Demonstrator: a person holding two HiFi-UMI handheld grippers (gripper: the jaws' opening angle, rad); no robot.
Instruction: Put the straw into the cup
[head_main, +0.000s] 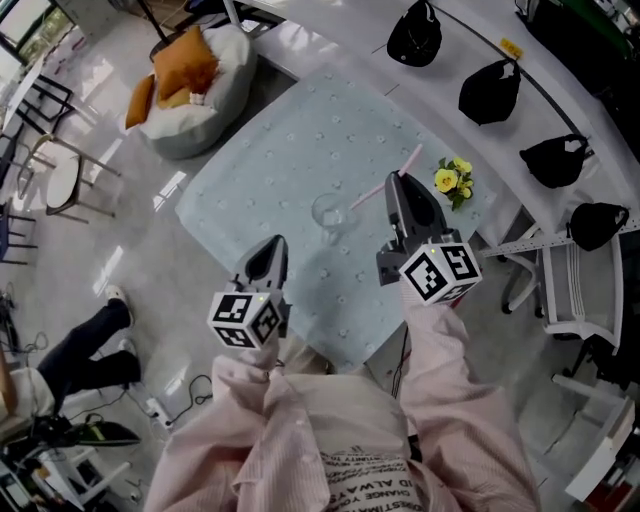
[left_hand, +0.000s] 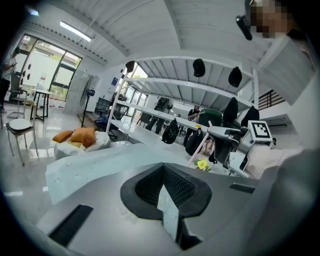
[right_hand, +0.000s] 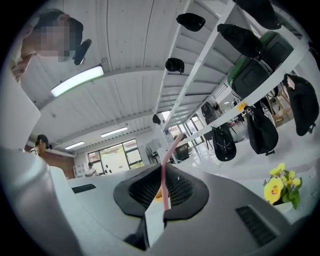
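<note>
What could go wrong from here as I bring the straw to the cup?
1. The right hand-held gripper pinches the pink straw mid-length on a slant; the thin straw might swivel in the grip and its end miss the rim.
2. The clear cup stands free, with the left hand-held gripper off it; a nudge from the straw could tip it.
3. The yellow flowers sit close beside the right hand-held gripper.

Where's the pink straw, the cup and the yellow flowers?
straw (right_hand: 164, 175): right gripper view, pink stem between the jaws.
cup (head_main: 318, 208): head view, left side of its clear rim.
yellow flowers (head_main: 447, 180): head view, a yellow bloom.
</note>
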